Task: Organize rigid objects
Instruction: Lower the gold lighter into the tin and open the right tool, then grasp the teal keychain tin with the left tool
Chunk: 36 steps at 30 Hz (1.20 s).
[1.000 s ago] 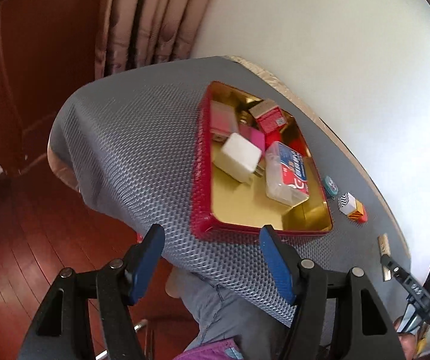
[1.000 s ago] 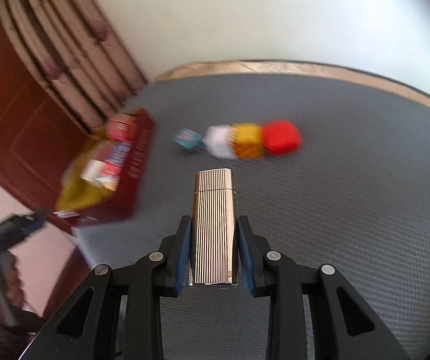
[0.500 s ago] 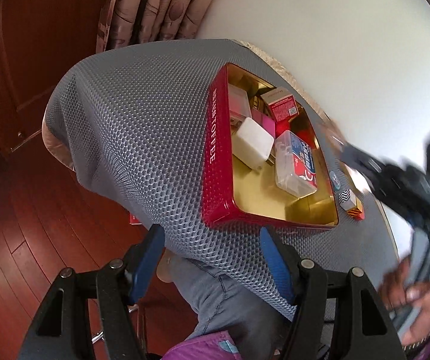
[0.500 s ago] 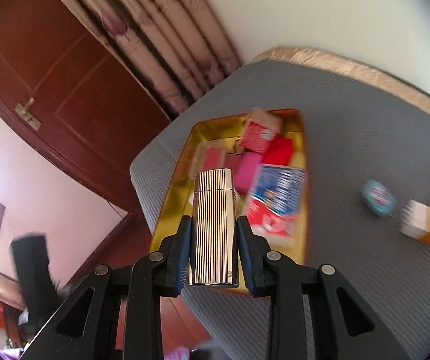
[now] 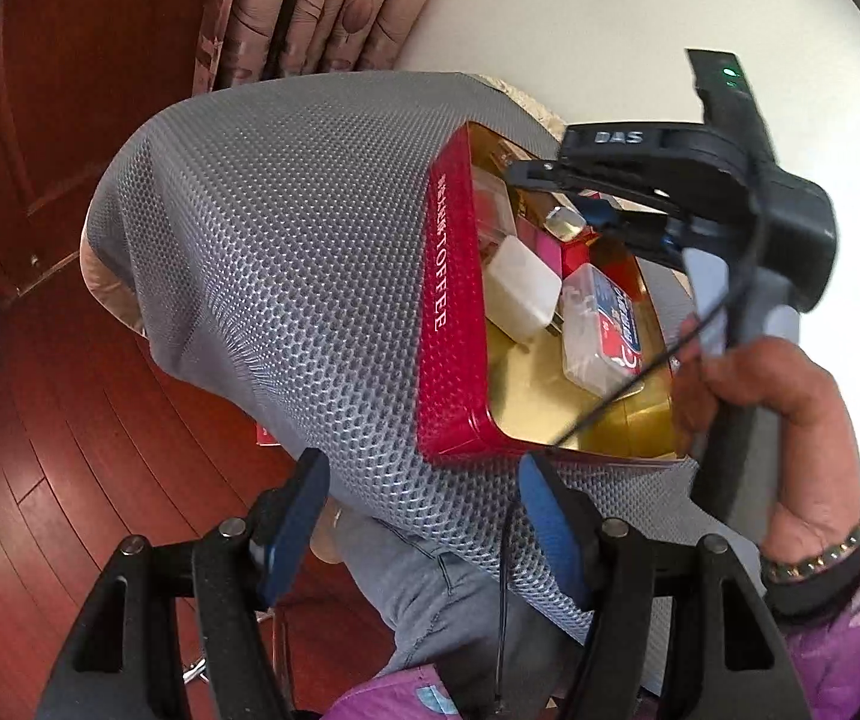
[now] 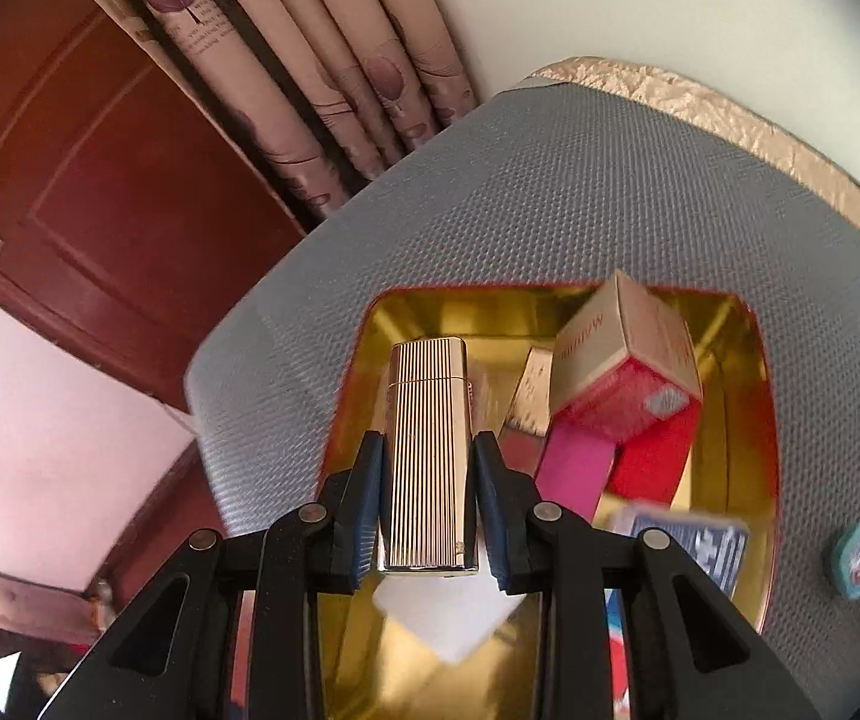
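My right tool (image 6: 428,501) pinches the lighter (image 6: 428,456) upright over the tin (image 6: 769,420), clear of the boxes, so I can drop it into the free corner. My left tool (image 5: 423,516) hangs spread and empty at the tabletop (image 5: 285,252) edge, out of the way.

My left gripper (image 5: 420,510) hangs with its blue-padded jaws spread and nothing between them, above the near edge of the grey mesh-covered table (image 5: 285,252). Ahead sits the red rectangular tin with a gold inside (image 5: 448,300), holding a white plug-in charger (image 5: 523,288) and a clear plastic box with a red-and-blue label (image 5: 601,324). Over the tin, my right gripper (image 5: 586,219), gripped by my right hand (image 5: 772,396), pinches a small shiny metal lighter (image 5: 565,222).
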Available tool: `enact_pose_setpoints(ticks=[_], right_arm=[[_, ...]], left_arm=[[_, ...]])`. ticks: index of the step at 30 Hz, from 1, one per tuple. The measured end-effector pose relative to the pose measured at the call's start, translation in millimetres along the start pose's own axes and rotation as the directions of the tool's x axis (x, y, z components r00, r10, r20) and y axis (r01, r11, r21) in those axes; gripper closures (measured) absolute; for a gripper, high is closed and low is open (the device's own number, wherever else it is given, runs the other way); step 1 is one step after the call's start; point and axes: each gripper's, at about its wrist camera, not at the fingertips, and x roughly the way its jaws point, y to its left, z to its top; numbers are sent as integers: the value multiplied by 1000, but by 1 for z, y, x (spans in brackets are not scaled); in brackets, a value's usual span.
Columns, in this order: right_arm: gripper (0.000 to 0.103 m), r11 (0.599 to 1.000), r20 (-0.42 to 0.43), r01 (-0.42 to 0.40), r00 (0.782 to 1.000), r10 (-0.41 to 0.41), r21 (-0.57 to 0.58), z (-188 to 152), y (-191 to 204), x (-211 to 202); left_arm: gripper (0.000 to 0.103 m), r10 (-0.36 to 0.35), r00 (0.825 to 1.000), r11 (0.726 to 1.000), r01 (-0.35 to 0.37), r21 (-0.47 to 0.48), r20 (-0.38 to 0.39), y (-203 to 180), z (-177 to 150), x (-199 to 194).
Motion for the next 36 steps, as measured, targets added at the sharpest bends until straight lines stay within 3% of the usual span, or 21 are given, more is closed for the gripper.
enact_pose_setpoints(ticks=[7,8,10,14,15,17,20,24,27,31,36], right_arm=[[73,998,18,57,998,-57,-13,4,2,13],[68,998,30,56,998,-56,-2,5,1,12],[60,999,65,16,998,-18,32,4,-4,2],[57,997,138,-60,989,53,45,-10,-9,-36],[55,993,166,-103,982,94,48,-20,-13,-52],[37,991,212,-127,970,114,49,-44,-22,-80],[29,989,259,-132,959,112,61,-94,-47,-115],[29,992,274,-29,962,-6,122,-163,-102,-152],[29,975,285,72,949,-132,212,-216,-161,-187],[29,923,286,203,910,-301,326,-263,-227,-226],[28,836,231,379,841,-490,397,-301,-285,-245]], left_arm=[[35,-26,999,999,25,-34,-27,4,0,4],[35,-23,999,999,22,-30,-22,4,-1,3],[35,-17,1000,1000,16,-21,-17,1,-1,2],[35,-7,1000,1000,7,-1,-7,-2,-1,-1],[35,-13,1000,1000,13,6,1,-4,-1,-3],[35,-18,1000,999,18,29,16,-8,-3,-6],[34,10,999,995,-15,101,41,-24,-10,-11],[34,57,996,978,-70,196,68,-45,-19,-14],[34,87,991,963,-109,247,97,-58,-24,-16],[34,74,991,945,-105,310,110,-77,-33,-16],[34,44,996,915,-73,396,83,-120,-43,-6]])
